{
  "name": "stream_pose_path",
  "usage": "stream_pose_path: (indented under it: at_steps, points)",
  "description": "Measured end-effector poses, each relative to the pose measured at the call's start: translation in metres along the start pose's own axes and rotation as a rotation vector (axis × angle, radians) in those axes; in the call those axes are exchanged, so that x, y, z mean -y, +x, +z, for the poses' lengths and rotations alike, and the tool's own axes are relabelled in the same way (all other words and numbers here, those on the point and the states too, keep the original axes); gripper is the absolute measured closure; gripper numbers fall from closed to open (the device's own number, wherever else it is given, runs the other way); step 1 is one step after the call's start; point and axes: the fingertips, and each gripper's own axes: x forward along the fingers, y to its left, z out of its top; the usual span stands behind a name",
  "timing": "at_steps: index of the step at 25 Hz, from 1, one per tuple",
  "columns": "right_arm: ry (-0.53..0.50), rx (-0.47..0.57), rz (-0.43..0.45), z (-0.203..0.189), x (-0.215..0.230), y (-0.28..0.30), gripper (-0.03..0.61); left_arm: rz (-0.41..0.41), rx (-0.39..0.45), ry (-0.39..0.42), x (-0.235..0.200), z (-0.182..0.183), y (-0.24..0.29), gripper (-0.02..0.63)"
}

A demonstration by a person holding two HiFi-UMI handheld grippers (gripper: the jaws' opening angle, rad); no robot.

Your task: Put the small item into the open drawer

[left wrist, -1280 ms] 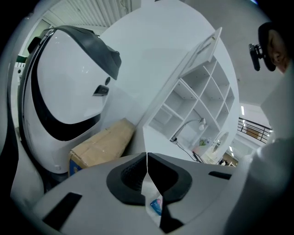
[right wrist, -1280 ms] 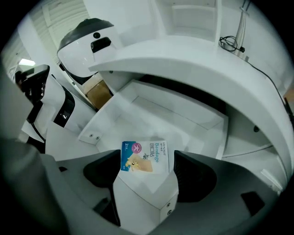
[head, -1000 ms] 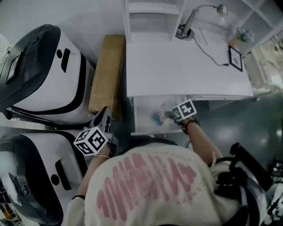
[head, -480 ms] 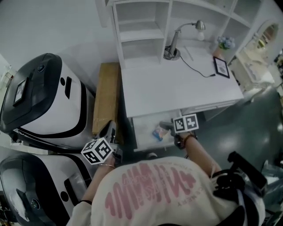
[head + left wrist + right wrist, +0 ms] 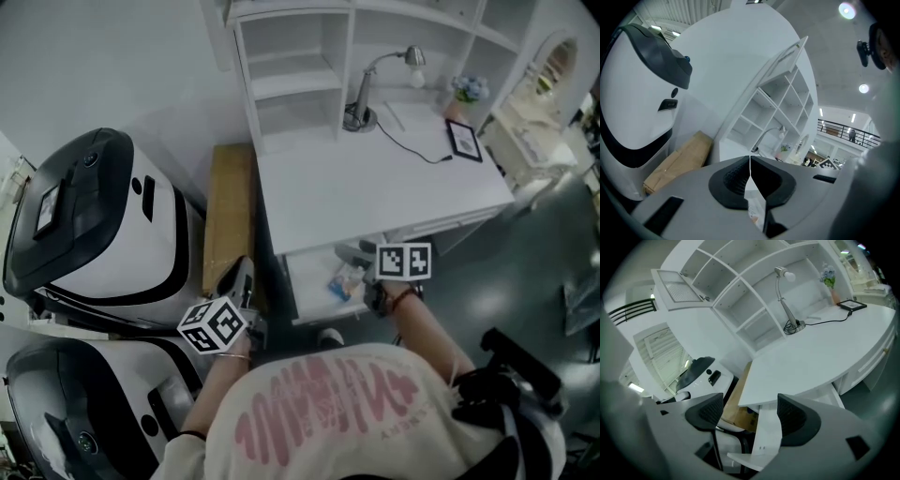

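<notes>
The white desk (image 5: 375, 178) has its drawer (image 5: 307, 281) pulled out toward me. A small colourful packet (image 5: 343, 279) lies inside it. My right gripper (image 5: 352, 253) hovers over the drawer's right part, just above and beside the packet. In the right gripper view its jaws (image 5: 747, 416) stand wide apart with nothing between them, looking along the desk top (image 5: 820, 357). My left gripper (image 5: 242, 277) hangs left of the drawer, by the cardboard box. In the left gripper view its pads (image 5: 750, 171) meet with nothing held.
Two large white-and-black machines (image 5: 89, 220) (image 5: 84, 412) fill the left side. A long cardboard box (image 5: 228, 216) lies between them and the desk. A lamp (image 5: 361, 112), its cable, a picture frame (image 5: 464, 139) and flowers (image 5: 466, 91) stand at the desk's back under shelves (image 5: 291, 84).
The head view has pulled back and now shows more of the shelves. My right gripper has drawn a little away from the packet, which stays in the drawer. The left gripper holds its place.
</notes>
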Motion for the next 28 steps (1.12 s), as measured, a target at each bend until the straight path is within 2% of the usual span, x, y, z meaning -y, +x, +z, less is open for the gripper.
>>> stream_pose_path:
  at_steps: [8, 18, 20, 22, 23, 28]
  points:
    - [-0.010, 0.116, 0.046, 0.019, -0.034, -0.028, 0.206, -0.058, 0.010, 0.016, 0.019, 0.001, -0.007, 0.578]
    - [-0.006, 0.198, 0.091, 0.018, -0.064, -0.060, 0.223, -0.148, 0.038, 0.056, 0.056, 0.006, -0.025, 0.578]
    - [-0.010, 0.209, 0.093, 0.014, -0.070, -0.066, 0.267, -0.160, 0.038, 0.067, 0.061, 0.006, -0.029, 0.578]
    - [-0.017, 0.220, 0.096, 0.012, -0.074, -0.071, 0.460, -0.169, 0.038, 0.075, 0.066, 0.006, -0.032, 0.578]
    - [-0.019, 0.227, 0.104, 0.011, -0.078, -0.074, 0.489, -0.173, 0.038, 0.079, 0.068, 0.006, -0.034, 0.578]
    - [-0.039, 0.248, 0.135, 0.004, -0.092, -0.081, 0.486, -0.185, 0.028, 0.089, 0.072, 0.001, -0.042, 0.578]
